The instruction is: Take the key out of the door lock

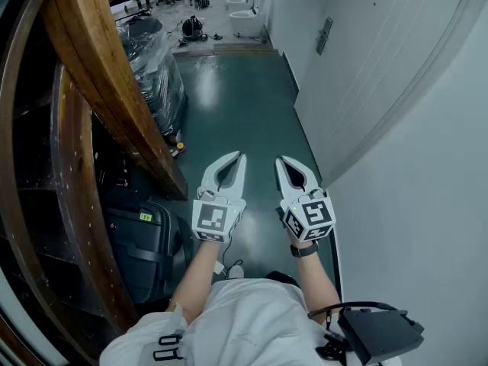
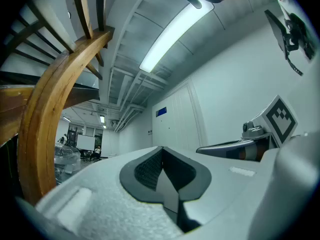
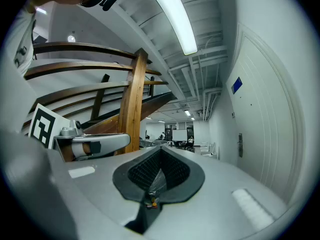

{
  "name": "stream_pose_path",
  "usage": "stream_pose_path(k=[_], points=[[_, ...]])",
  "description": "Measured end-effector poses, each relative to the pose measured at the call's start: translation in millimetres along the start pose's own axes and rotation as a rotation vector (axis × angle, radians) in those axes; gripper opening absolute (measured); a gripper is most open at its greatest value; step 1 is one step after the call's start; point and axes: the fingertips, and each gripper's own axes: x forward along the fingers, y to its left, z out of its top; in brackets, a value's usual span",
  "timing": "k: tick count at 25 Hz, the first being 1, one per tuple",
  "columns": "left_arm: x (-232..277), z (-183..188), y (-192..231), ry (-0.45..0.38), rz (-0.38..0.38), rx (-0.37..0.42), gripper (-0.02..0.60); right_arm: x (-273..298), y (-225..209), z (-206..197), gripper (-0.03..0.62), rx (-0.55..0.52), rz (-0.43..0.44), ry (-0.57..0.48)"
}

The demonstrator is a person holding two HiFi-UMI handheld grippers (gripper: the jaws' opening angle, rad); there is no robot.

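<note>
In the head view my left gripper (image 1: 239, 157) and right gripper (image 1: 281, 161) are held side by side at waist height over the green floor (image 1: 244, 105). Both point down the corridor, shut and holding nothing. A white double door (image 1: 366, 59) stands in the right wall, well ahead of both grippers. Its dark lock plate (image 1: 325, 35) also shows far off in the right gripper view, where the lock plate (image 3: 240, 145) is too small for a key to be made out. The left gripper view shows the shut jaw tips (image 2: 162, 149) and the right gripper (image 2: 235, 146) beside them.
A curved wooden stair rail (image 1: 114, 82) runs along the left. Plastic-wrapped goods (image 1: 156, 75) stand beyond it and a black case (image 1: 141, 242) sits at the lower left. A white wall (image 1: 427, 204) is close on the right. The corridor opens into a room far ahead.
</note>
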Motion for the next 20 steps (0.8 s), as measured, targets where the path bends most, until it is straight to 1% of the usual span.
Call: stream_pose_path(k=[3,7,10,13,17,20], points=[[11,-5,5,0.018,0.003,-0.013,0.0,9,-7,-6,0.005,-0.001,-0.005,0.01],[20,-15,5,0.018,-0.012,-0.052,0.0,10,-21,-6,0.005,-0.017,-0.032,0.022],[54,-35,0,0.041,-0.013,-0.051,0.0,19,-61,-16,0.005,-0.001,-0.053,0.02],[95,-50,-1,0.068,0.006,-0.049,0.0,36,-105,-26,0.005,0.038,-0.048,0.014],[146,-52,4,0.073,0.051,-0.056,0.0,66,-152,-19,0.005,0.081,-0.009,-0.008],[177,-50,13,0.051,0.109,-0.065,0.0,87,-176,-12,0.005,0.078,0.034,-0.032]])
